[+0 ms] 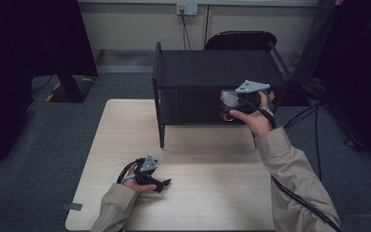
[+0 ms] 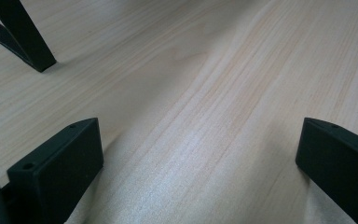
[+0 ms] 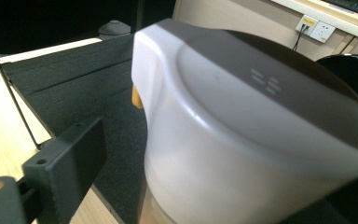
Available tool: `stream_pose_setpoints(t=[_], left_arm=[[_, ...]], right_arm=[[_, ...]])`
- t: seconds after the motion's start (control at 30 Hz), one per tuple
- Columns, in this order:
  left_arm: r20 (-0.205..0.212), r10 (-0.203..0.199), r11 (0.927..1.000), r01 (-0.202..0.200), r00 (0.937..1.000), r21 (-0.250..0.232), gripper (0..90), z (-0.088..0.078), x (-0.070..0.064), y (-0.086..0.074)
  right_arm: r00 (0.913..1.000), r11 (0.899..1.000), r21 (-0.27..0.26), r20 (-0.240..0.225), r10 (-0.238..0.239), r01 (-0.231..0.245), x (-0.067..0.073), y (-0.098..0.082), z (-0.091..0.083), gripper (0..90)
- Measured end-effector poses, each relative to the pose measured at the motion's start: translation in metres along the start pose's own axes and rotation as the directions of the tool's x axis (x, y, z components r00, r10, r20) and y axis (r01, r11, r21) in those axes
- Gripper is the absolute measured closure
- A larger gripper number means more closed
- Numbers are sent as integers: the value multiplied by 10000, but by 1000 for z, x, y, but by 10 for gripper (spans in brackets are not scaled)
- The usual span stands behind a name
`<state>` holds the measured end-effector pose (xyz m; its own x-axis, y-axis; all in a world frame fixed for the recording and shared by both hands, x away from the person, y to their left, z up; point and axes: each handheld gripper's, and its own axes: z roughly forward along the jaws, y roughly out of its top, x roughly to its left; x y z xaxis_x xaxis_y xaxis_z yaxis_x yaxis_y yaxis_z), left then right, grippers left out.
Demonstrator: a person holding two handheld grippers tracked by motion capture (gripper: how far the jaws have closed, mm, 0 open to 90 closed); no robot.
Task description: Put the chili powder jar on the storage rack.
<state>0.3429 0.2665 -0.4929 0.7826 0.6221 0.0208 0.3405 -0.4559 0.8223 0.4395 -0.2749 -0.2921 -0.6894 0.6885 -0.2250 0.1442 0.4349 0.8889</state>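
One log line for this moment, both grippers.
left gripper: open, low over table | right gripper: white container between jaws, at black shelf | grip: unconfirmed

A pale wooden worktop (image 1: 207, 188) with a lengthwise grain is seen from above, set on a grey carpeted floor (image 1: 29, 159). A black shelf unit (image 1: 212, 72) is stood across the far part of the worktop, its flat top dark and its thin front leg (image 1: 161, 133) planted on the wood. In the left gripper view, the foot of a black leg (image 2: 25, 39) is seen resting on the bare wood (image 2: 205, 93) at the upper left. The left gripper (image 1: 155, 181) is laid on the near left part of the worktop, held by a hand (image 1: 135, 182). A small grey tab (image 1: 72, 207) is seen at the worktop's near left edge.
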Motion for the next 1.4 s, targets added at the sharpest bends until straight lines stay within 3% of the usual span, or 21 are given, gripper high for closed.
stream_pose_setpoints(t=[0.83,1.1,1.4], left_arm=[[-6,-7,10000,7,10000,-36,0,0,0,-1],[-6,-2,10000,2,10000,-40,0,0,0,-1],[-28,-11,10000,10,10000,-63,0,0,-1,-1]], right_arm=[[9977,9999,79,-680,-79,84,-5,-19,-37,0],[9969,9998,-75,-766,-201,196,-1,-32,-47,0],[9962,10000,52,-874,42,-38,-2,-51,-57,0]])
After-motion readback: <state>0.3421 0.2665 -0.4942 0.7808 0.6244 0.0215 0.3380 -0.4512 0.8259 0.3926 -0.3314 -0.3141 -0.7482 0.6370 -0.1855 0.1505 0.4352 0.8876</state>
